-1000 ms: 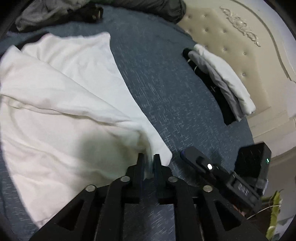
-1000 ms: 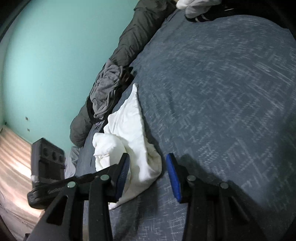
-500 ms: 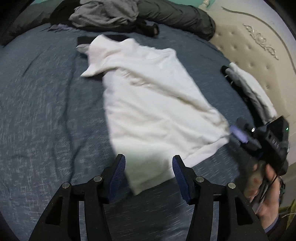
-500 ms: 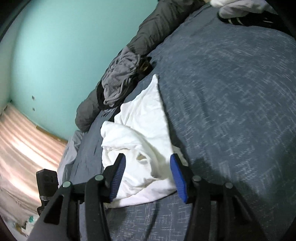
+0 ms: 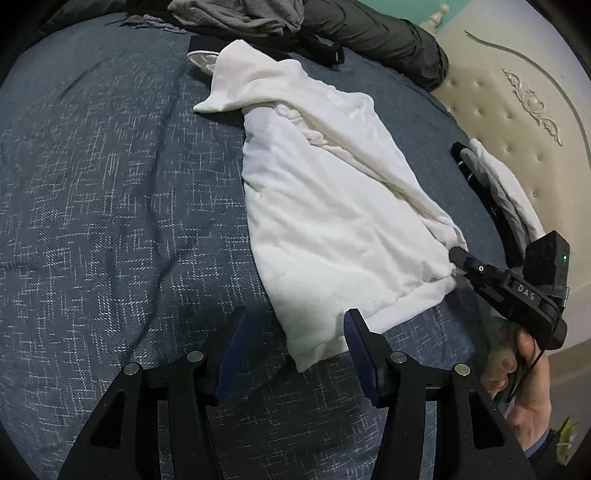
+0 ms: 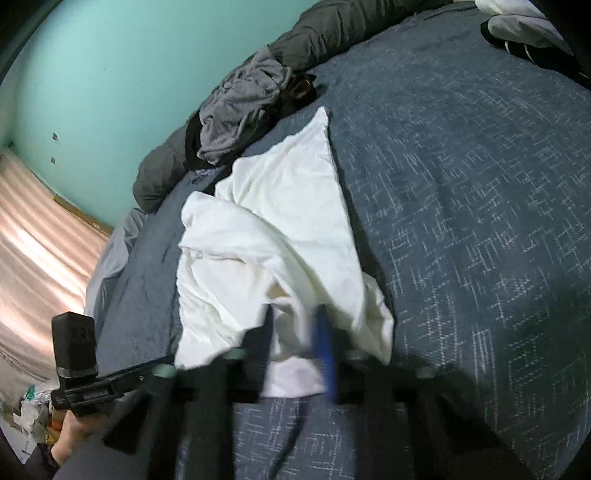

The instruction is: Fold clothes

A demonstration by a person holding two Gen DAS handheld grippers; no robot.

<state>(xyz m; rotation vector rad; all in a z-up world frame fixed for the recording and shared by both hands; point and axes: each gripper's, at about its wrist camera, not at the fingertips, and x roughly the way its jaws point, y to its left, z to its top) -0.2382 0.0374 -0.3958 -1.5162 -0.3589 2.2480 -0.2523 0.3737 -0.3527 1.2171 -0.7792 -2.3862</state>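
A white garment (image 5: 332,206) lies roughly flat on the blue bedspread (image 5: 110,221), one sleeve folded over at the far end. My left gripper (image 5: 295,321) stands open just above its near corner, which lies between the fingers untouched by the pads. My right gripper (image 5: 456,258) is at the garment's right corner, where the fabric bunches around its tips. In the right wrist view the right gripper (image 6: 295,332) is blurred and its jaws are closing with white garment (image 6: 280,221) cloth between them. The left gripper (image 6: 159,367) shows there at the lower left.
A folded stack of white, grey and black clothes (image 5: 498,192) lies by the padded headboard (image 5: 517,110). A heap of grey clothes (image 5: 240,14) and a dark quilt (image 5: 376,33) sit along the bed's far edge. A hand (image 5: 528,387) holds the right gripper.
My left gripper let go of the white cloth, opened and drew back over the near corner. The garment now lies spread out. The right jaws have narrowed onto the fabric.
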